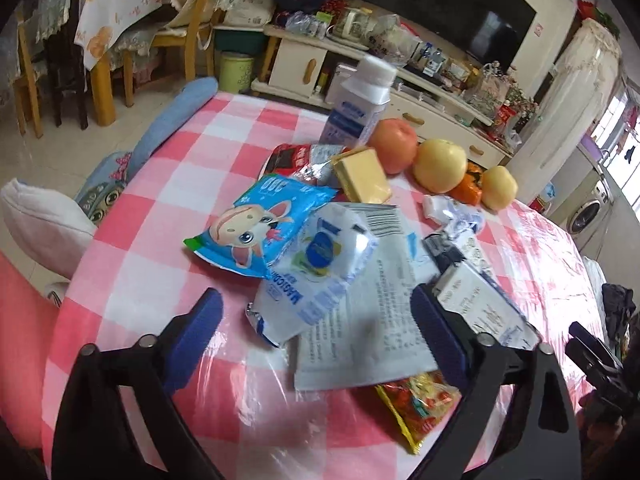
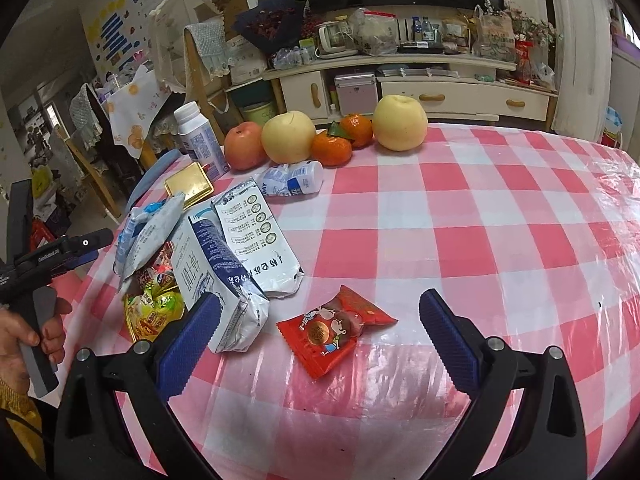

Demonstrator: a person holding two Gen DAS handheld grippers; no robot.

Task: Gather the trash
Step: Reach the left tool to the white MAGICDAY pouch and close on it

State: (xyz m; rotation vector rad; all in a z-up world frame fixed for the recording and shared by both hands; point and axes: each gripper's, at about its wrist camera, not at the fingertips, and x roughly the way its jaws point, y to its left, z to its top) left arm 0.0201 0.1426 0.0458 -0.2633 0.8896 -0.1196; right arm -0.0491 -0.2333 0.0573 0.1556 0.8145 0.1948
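wrappers lie heaped on the pink checked tablecloth (image 2: 460,208). right gripper (image 2: 316,330) hangs released, jaws spread wide, with the red snack packet (image 2: 334,330) lying flat on the cloth between its fingertips, touching neither. just left of its left finger sits a crumpled white milk carton (image 2: 224,284). left gripper (image 1: 316,326) is likewise spread, empty, straddling a white-and-blue pouch (image 1: 316,276) and a printed white sachet (image 1: 360,316); beyond them lies a blue cartoon wrapper (image 1: 256,226), farther off a row of fruit (image 1: 438,164).
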